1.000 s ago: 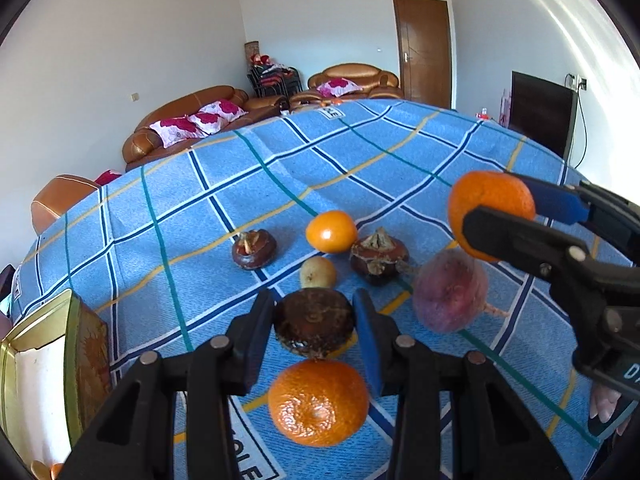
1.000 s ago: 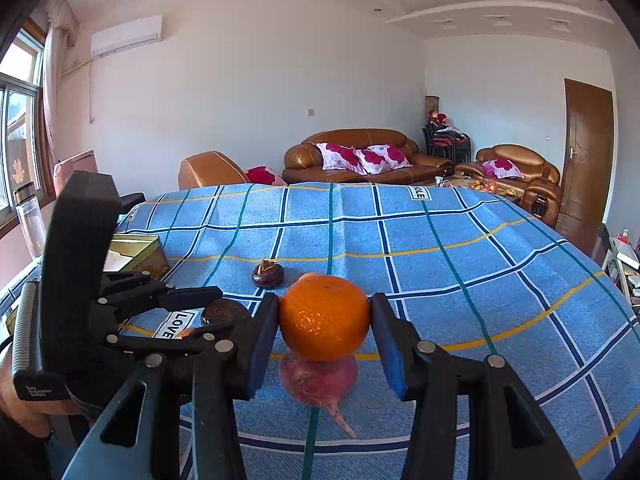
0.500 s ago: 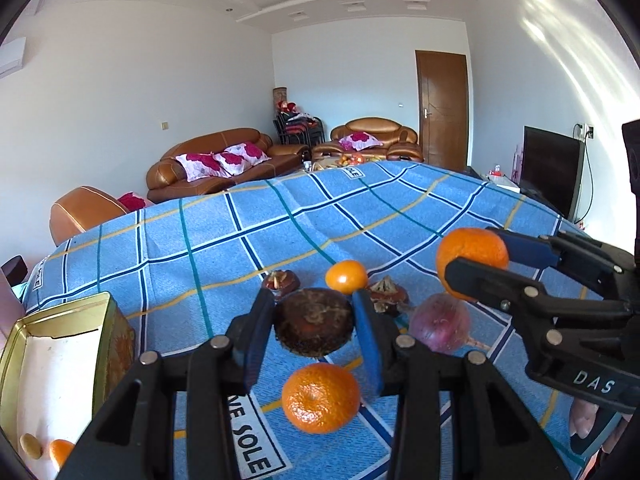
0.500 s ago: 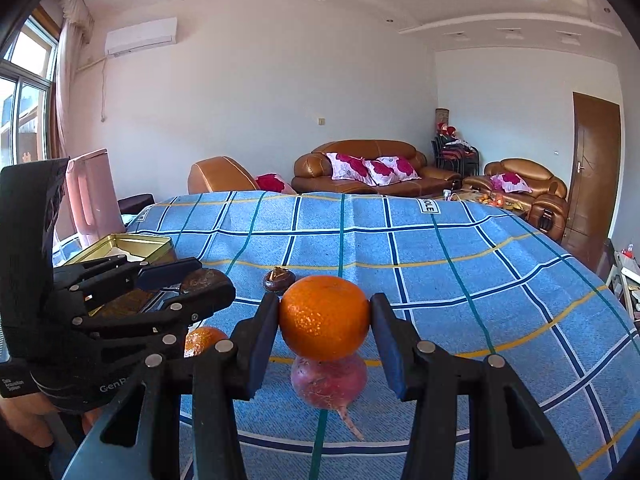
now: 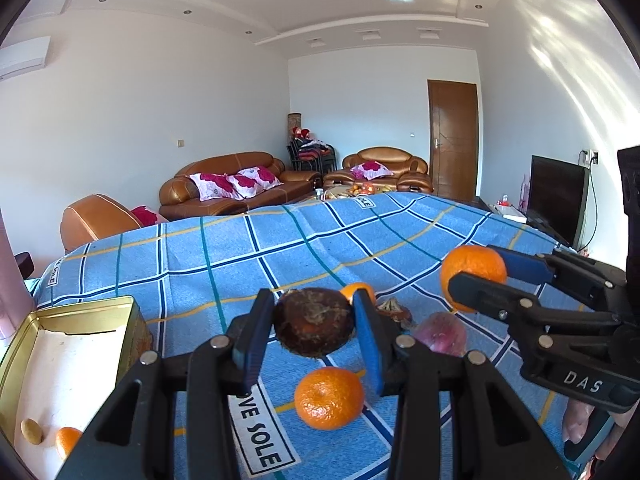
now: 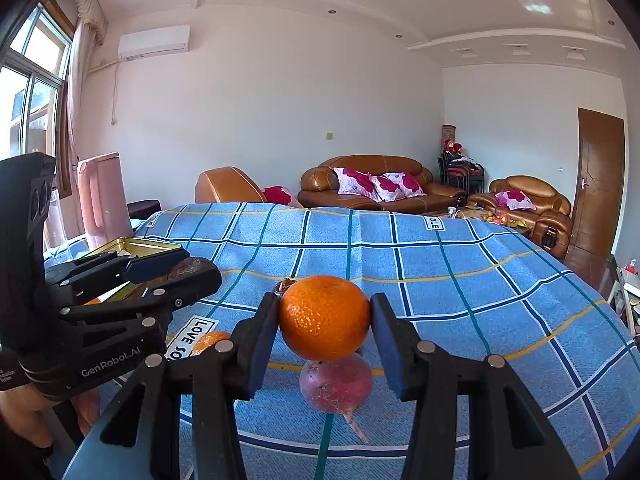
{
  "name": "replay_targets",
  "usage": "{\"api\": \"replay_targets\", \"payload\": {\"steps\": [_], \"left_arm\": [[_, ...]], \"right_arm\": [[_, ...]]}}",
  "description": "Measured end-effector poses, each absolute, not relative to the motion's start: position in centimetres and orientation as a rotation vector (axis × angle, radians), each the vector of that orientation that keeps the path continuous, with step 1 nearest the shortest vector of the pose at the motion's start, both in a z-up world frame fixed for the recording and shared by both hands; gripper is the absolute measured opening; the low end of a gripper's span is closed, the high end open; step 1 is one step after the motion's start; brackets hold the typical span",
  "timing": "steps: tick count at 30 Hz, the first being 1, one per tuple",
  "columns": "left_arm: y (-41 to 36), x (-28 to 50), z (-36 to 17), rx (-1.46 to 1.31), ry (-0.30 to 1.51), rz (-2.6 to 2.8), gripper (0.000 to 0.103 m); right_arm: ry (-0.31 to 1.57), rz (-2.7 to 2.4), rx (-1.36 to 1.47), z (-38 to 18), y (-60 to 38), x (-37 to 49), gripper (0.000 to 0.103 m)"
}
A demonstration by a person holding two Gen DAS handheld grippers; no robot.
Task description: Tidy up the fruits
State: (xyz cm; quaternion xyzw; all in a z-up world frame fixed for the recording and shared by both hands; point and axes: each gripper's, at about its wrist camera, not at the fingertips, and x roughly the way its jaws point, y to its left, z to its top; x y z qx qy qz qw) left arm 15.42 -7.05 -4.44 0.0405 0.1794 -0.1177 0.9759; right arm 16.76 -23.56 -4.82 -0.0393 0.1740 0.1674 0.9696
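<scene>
Fruit in both of my grippers, lifted above the blue checked tablecloth (image 5: 224, 264).

My left gripper (image 5: 314, 330) is clamped on a round, dark brown fruit with a rough, scuffed skin (image 5: 314, 328), its blue pads pressed against both sides, clear of the cloth. My right gripper (image 6: 324, 320) holds a bright orange mandarin with a dimpled, glossy peel (image 6: 324, 317) the same way, directly over a reddish-purple round root with a thin tail (image 6: 336, 386) lying on the cloth. A second loose mandarin (image 5: 329, 398) sits on the cloth just below my left fingers, a smaller one (image 5: 352, 292) farther back. An open gold tin box (image 5: 68, 344) stands at my left, with a small yellowish fruit (image 5: 31, 431) and an orange one (image 5: 68, 440) inside.
</scene>
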Motion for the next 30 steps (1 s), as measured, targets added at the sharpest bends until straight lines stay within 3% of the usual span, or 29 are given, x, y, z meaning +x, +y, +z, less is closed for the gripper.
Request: {"api": "replay_targets", "payload": {"steps": [30], "left_arm": [[-6.0, 11.8, -3.7, 0.049, 0.253, -0.168, 0.042]], "right_arm": [[0.278, 0.389, -0.098, -4.5, -23.4, 15.3, 0.049]]}}
